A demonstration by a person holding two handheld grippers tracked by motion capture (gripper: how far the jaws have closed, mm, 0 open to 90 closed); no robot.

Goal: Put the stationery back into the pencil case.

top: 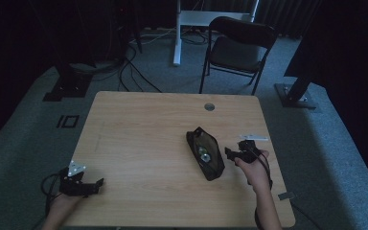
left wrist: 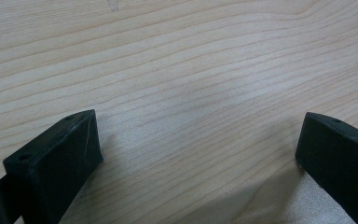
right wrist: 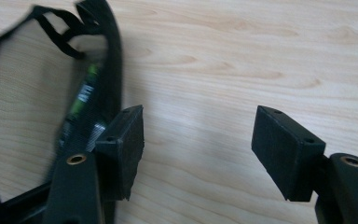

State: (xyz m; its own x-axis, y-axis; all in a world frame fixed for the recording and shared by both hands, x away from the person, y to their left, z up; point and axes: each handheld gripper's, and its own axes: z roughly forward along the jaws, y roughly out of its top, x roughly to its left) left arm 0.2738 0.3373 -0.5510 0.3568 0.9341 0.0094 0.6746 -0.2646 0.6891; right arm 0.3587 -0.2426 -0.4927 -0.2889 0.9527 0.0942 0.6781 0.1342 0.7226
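Pouch point(top: 205, 153) first: black, soft-sided and long, it is lying unzipped on the wooden table point(top: 139, 139), right of centre in the high view, running on a slant from upper left to lower right. Its mouth is gaping, and something small and shiny is showing inside. In my right gripper view the pouch point(right wrist: 98, 84) is sitting at the left edge of the frame, a black strap loop curling at the upper left, with a blurred green-and-dark item showing inside; any lettering on it is too smeared for me to read.

I am holding my right gripper point(top: 235, 154) just beside the pouch's right edge in the high view. Its jaws are standing apart with only bare wood between them in my right gripper view point(right wrist: 198, 144), and the left-hand jaw is overlapping the pouch's rim, though I cannot tell whether it is touching.

My left gripper point(top: 93, 184) is resting low at the lower left of the high view, well apart from the pouch. In my left gripper view point(left wrist: 198, 149) its jaws are spread wide over plain wood grain, pinching nothing.
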